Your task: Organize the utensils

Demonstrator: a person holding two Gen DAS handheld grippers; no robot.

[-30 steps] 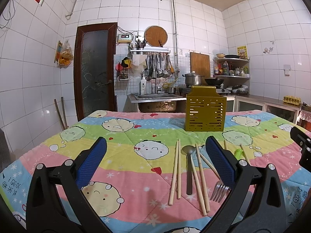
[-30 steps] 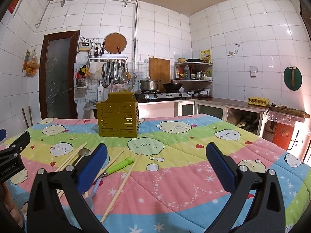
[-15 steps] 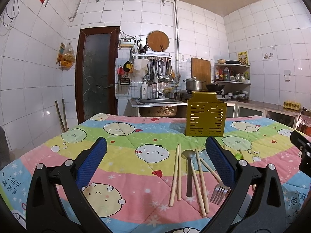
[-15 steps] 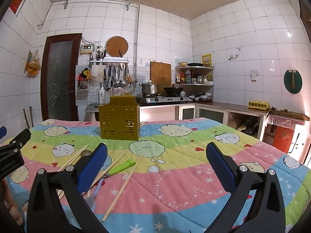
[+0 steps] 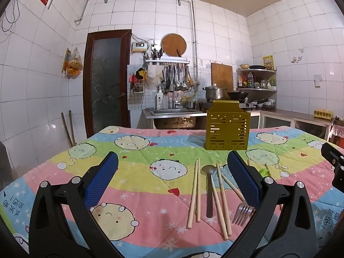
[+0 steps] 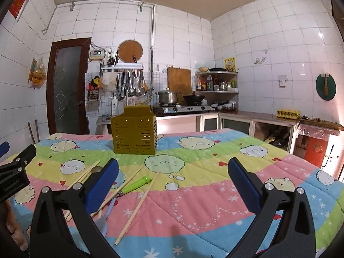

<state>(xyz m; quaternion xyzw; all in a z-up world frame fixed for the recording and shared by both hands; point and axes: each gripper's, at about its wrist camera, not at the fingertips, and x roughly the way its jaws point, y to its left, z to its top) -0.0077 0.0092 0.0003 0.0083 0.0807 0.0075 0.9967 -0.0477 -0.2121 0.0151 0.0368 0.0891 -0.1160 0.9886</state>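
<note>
A yellow slotted utensil holder point(image 5: 227, 128) point(image 6: 134, 135) stands upright on the far part of the quilt-covered table point(image 5: 133, 172). Nearer lie a pair of wooden chopsticks point(image 5: 194, 191), a dark metal spoon point(image 5: 209, 190), more chopsticks point(image 5: 221, 195) and a fork point(image 5: 241, 211). A green-handled utensil point(image 6: 135, 183) and a loose chopstick point(image 6: 137, 207) show in the right wrist view. My left gripper point(image 5: 172, 174) hangs open above the quilt, left of the spoon. My right gripper point(image 6: 172, 174) is open too, with nothing between its fingers.
Beyond the table are a sink point(image 5: 172, 116), hanging ladles, a stove with a pot point(image 6: 168, 96) and wok, and a brown door point(image 5: 106, 79). The other gripper's black body shows at the right edge point(image 5: 335, 167) and the left edge point(image 6: 15, 172).
Both views have tilted slightly upward, so the table sits lower in the frames. The utensils and holder have not moved, and both grippers stay open.
</note>
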